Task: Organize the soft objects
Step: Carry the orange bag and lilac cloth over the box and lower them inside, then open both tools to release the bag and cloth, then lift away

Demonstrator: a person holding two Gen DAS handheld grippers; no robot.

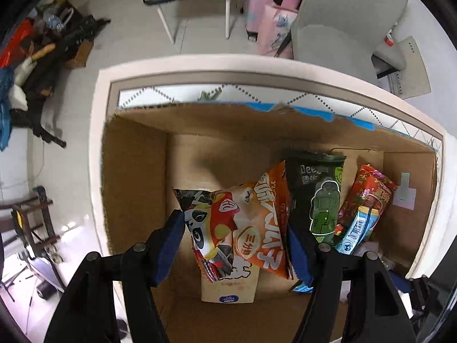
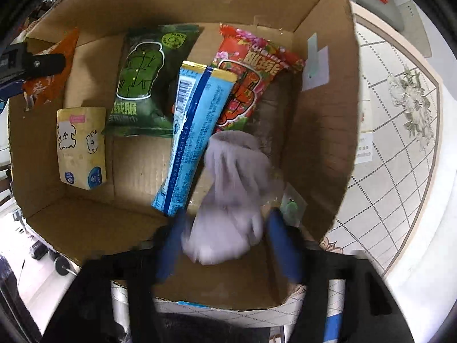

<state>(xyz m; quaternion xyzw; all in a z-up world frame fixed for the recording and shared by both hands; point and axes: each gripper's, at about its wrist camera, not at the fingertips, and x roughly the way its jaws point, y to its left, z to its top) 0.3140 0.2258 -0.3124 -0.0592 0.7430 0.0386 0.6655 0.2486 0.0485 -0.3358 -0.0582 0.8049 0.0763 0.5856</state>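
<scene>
Cardboard box [image 1: 137, 188] sits on a white patterned table [image 1: 182, 67], both claws working over its open top. Left claw [image 1: 237, 245] pinches an orange snack bag [image 1: 242, 220] between its blue pads [image 1: 168, 248], both pads touching the bag's edges, bag hanging above the box floor. Directly beneath that bag, a pale yellow tissue pack [image 1: 228, 288] lies flat on the floor of the box. Ahead and to the right of the left claw: a dark green packet [image 1: 320, 194] leaning on the far wall, then a red floral packet [image 1: 368, 197] further right, with a light blue packet [image 1: 357, 228] lying across the front of the red one. Right claw [image 2: 225, 228] is spread, blue pads [image 2: 282, 245] standing either side of a pale lilac cloth [image 2: 231, 197]; the cloth is motion-blurred, so cannot tell whether the pads touch it. Cloth is inside the box, near the right-hand wall, just beyond the fingertips. Left of the cloth and touching it, the light blue packet [image 2: 191, 140] runs diagonally away from the right claw, its far end lying over the red floral packet [image 2: 251, 77]. Dark green packet [image 2: 148, 80] is further left, tissue pack [image 2: 81, 147] beyond that by the left wall. Orange snack bag [image 2: 51, 74] and the left claw holding it show at the far left edge of the box [image 2: 322, 131]
</scene>
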